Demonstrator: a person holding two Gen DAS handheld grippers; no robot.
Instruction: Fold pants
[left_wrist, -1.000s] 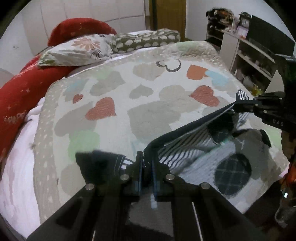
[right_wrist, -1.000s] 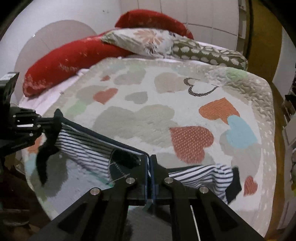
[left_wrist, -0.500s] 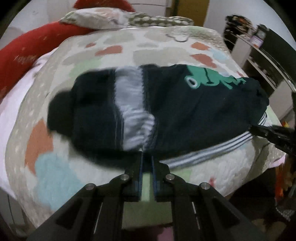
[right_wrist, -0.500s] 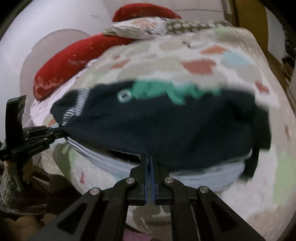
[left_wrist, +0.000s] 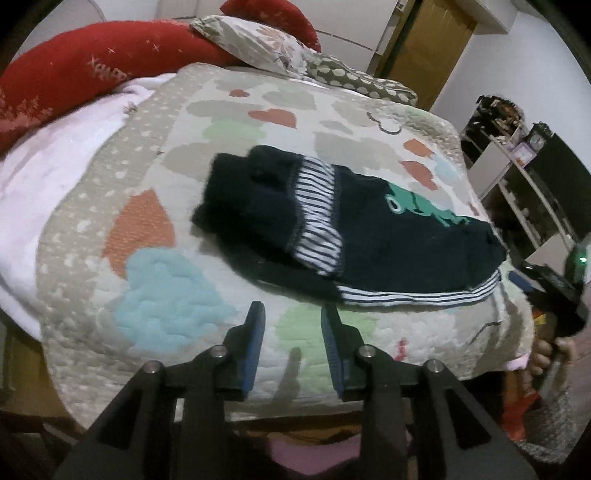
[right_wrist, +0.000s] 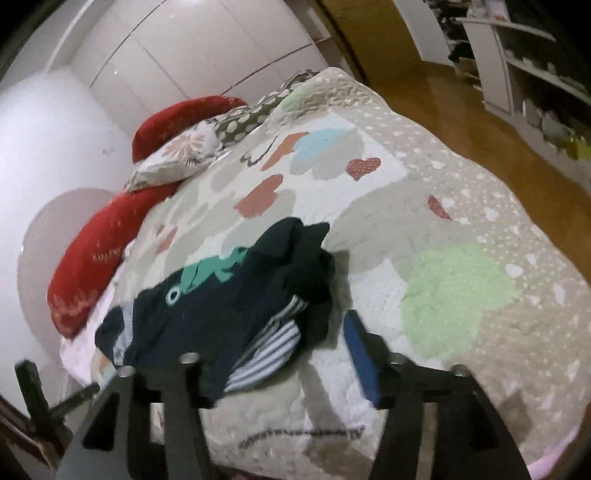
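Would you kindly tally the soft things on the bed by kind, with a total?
Pants: 1
Quilt: 1
Red bolsters: 1, perhaps 2; cannot tell
Patterned pillows: 2, floral and spotted
Total: 5 at least

Both grippers' fingers (left_wrist: 255, 343) opening; pants (left_wrist: 369, 236) released (now folded).
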